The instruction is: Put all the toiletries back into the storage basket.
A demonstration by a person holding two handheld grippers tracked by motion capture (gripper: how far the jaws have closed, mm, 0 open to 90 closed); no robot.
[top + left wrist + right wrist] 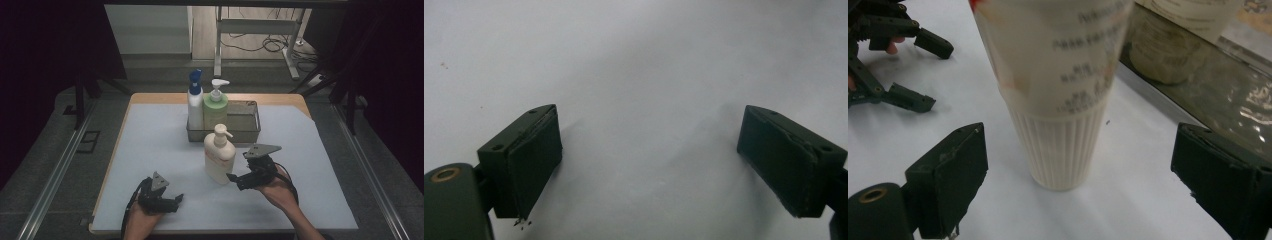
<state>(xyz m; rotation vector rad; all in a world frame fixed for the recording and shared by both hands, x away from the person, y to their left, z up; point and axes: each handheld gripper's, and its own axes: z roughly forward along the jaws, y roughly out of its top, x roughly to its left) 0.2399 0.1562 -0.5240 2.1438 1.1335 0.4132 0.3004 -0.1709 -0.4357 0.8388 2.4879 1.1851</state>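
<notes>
White sheeting covers the wooden counter (150, 150), which stands on grey carpet between dark curtains, with cables on the floor behind. Near its middle stands a cream pump bottle (219, 155), upright, smooth above and finely ribbed at the base, with a red-edged label and printed text. Just behind it sits a metal wire tray (247, 131) holding a white bottle with a blue cap (195, 101) and a green pump bottle (215, 106). The right hand-held gripper (231, 177), jaws spread wide, is just beside the cream bottle without touching it. The left hand-held gripper (179, 199) rests gaping and empty on the sheet.
</notes>
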